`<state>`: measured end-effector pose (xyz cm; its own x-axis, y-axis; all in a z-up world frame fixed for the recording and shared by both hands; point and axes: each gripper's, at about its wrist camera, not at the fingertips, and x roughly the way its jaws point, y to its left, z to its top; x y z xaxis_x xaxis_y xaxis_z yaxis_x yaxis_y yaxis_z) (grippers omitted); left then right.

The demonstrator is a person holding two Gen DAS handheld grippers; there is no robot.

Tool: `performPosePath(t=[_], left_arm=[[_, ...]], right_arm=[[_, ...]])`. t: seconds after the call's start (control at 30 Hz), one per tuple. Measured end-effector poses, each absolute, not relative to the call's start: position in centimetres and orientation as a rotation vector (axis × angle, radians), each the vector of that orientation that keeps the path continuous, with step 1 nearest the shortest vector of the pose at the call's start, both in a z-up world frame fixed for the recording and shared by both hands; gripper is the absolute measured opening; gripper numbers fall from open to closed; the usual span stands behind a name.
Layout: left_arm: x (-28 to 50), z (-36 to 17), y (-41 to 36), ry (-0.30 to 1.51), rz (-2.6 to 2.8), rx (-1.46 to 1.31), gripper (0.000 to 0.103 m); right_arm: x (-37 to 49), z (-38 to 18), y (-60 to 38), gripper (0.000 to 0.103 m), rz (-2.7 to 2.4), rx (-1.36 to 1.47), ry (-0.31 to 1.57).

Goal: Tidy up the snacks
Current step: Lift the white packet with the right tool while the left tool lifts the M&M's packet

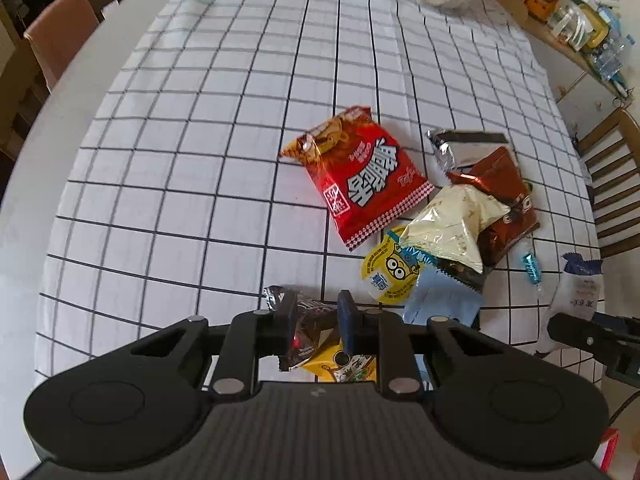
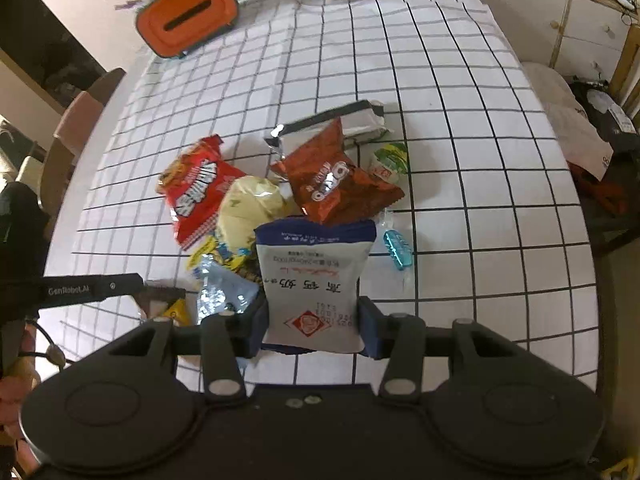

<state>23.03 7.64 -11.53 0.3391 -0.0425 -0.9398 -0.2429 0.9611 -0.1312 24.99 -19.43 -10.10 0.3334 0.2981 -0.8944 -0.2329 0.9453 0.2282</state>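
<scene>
Left wrist view shows the surface (image 1: 200, 120), covered by a white grid cloth, with wide bare room across its left and far parts; its rounded left edge lies beside a chair (image 1: 60, 32). An orange box (image 2: 186, 12) sits near the far edge. The snack pile fills the near right: a red packet (image 1: 360, 176), a brown-orange bag (image 2: 336, 176), a cream bag (image 1: 448, 224), a round yellow cup (image 1: 390, 276). The right gripper (image 2: 314, 326) is clamped on a white-and-blue pouch (image 2: 316, 280) at the pile's near side. The left gripper (image 1: 318, 320) is closed on a dark wrapper (image 1: 306, 336) over a yellow packet (image 1: 344, 364).
</scene>
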Motion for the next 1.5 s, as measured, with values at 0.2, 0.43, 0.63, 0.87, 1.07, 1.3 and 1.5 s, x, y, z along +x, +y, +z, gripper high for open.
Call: performPosePath(t=[0.2,0.43,0.63,0.87,1.07,1.3,1.5], left_arm=[[22.3,-11.1,8.0,1.228,0.151,-0.285,0.021],[23.0,-13.0,7.9,1.272,0.153,-0.288,0.029],[23.8,-15.1,7.2,1.285,0.141,-0.243,0.057],[24.7,-17.2,7.5,1.325,0.144,-0.251,0.057],[25.0,-17.5,7.6,1.324,0.137,-0.265,0.046],[24.6,-17.2,8.3,1.301,0.117,-0.309,0.038],[23.6,-16.0,9.7,1.276,0.126,-0.363,0.038]], right_arm=[[23.6,-8.7,-19.7,0.046,0.387,0.058,1.171],[21.9,-7.8,-19.8,0.046,0.425,0.077,1.167],[21.7,-8.1,-19.9,0.046,0.422,0.096,1.178],[21.7,-8.3,-19.7,0.046,0.41,0.098,1.178],[21.9,-8.6,-19.5,0.046,0.402,0.096,1.181],[21.9,-8.7,-19.2,0.046,0.399,0.088,1.184],[21.6,-8.4,-18.9,0.046,0.408,0.077,1.181]])
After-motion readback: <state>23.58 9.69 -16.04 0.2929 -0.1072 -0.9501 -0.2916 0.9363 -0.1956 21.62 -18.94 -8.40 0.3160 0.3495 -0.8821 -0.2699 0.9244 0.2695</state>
